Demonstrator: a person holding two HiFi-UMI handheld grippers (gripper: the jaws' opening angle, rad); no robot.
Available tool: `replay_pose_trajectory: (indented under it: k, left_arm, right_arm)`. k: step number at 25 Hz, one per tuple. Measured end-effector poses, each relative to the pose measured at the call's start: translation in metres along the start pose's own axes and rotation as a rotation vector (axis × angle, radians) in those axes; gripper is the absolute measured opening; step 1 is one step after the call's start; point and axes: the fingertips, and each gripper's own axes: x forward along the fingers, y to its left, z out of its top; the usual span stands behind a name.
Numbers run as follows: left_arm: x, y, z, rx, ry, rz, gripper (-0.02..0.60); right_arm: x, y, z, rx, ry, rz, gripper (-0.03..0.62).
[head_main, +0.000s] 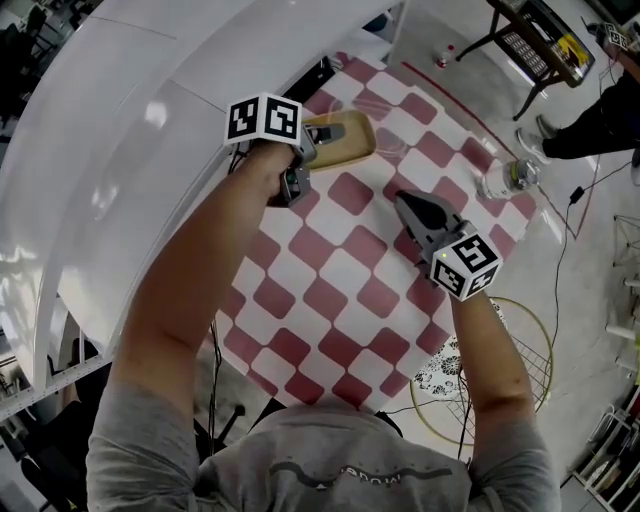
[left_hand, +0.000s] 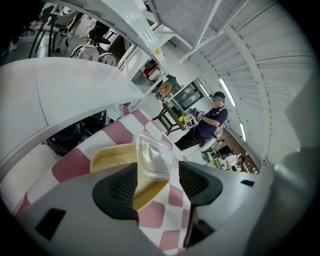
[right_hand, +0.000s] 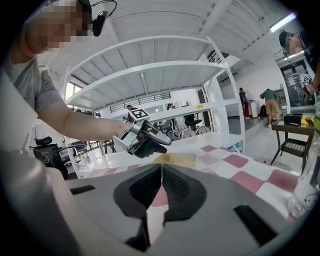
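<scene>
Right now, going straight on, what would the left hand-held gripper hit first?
Likely the clear plastic box on the yellow tray, just ahead of the left hand-held gripper, jaws open; depth uncertain.

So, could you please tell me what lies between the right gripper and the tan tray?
Only bare checked cloth: the head view shows nothing on it between the right gripper and the tan tray.

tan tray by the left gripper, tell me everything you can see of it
The tan tray is a shallow rounded rectangle with a low raised rim, pale yellow-tan, plastic or wood by its look. It lies flat on the red-and-white checked cloth near the table's far edge. The left gripper is over one end, jaws apart. A clear plastic container sits at its edge; whether they touch is unclear.
</scene>
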Motion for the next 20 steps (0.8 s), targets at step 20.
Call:
replay_pose_trajectory:
  k: [20]
  left_arm:
    - [0.035,0.028,0.0,-0.102,0.052,0.082,0.273]
  right_arm:
    - [-0.007,-0.001,0.005,0.032,-0.035,0.015,0.026]
